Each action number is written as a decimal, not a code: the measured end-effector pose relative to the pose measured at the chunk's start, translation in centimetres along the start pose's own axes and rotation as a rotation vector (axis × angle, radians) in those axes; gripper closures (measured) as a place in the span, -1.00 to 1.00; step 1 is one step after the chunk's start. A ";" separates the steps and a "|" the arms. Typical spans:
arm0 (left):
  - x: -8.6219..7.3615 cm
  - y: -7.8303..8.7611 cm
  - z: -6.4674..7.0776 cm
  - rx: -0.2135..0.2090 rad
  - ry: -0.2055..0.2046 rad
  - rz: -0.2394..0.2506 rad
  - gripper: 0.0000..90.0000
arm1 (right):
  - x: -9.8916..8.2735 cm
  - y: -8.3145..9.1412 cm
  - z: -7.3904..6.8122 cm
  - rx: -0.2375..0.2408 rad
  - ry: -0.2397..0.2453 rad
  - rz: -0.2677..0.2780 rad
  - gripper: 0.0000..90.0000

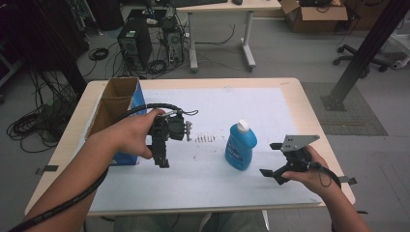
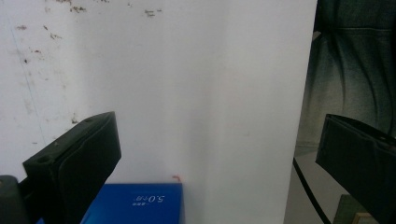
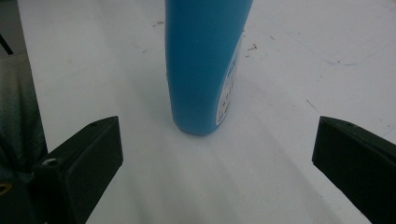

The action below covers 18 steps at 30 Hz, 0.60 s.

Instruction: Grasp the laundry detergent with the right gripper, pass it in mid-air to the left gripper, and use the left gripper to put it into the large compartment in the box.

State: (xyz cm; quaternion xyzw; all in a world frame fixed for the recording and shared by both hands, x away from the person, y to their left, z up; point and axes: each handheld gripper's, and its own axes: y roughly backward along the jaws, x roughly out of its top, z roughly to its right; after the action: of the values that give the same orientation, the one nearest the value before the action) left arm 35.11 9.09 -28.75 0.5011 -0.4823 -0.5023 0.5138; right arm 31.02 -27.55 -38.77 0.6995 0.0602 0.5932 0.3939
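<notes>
A blue bottle (image 1: 240, 146) with a white cap stands upright on the white sheet (image 1: 203, 179), right of the middle. My right gripper (image 1: 270, 158) is just right of it, low over the sheet, jaws spread wide and pointing at it. In the right gripper view the bottle (image 3: 203, 65) stands straight ahead of the open right gripper (image 3: 217, 149), a short way beyond the fingertips, untouched. My left gripper (image 1: 163, 155) hangs beside the box, tipped downward. In its own view the left gripper (image 2: 219, 135) is open over bare sheet with nothing between its jaws.
An open cardboard box (image 1: 118, 104) with a blue side stands at the left of the table; its blue face (image 2: 135, 203) lies under the left jaws. Small dark marks (image 1: 204, 138) dot the sheet's middle. The person's trousers (image 2: 355, 70) lie past the near table edge.
</notes>
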 end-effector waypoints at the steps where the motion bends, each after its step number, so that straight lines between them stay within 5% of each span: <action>1: 0.0 0.0 0.0 0.000 -0.001 -0.002 -1.00 | 0.0 -0.1 0.0 -0.003 -0.002 0.008 -0.96; 18: 0.2 0.1 0.2 0.010 -0.011 0.002 -1.00 | -1.2 -2.3 -0.8 -0.016 -0.070 0.098 -0.97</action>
State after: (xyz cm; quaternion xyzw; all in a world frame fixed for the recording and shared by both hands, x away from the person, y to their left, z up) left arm 34.96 8.85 -28.65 0.5001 -0.4883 -0.5021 0.5092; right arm 30.89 -26.29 -41.12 0.7188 0.0075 0.5873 0.3719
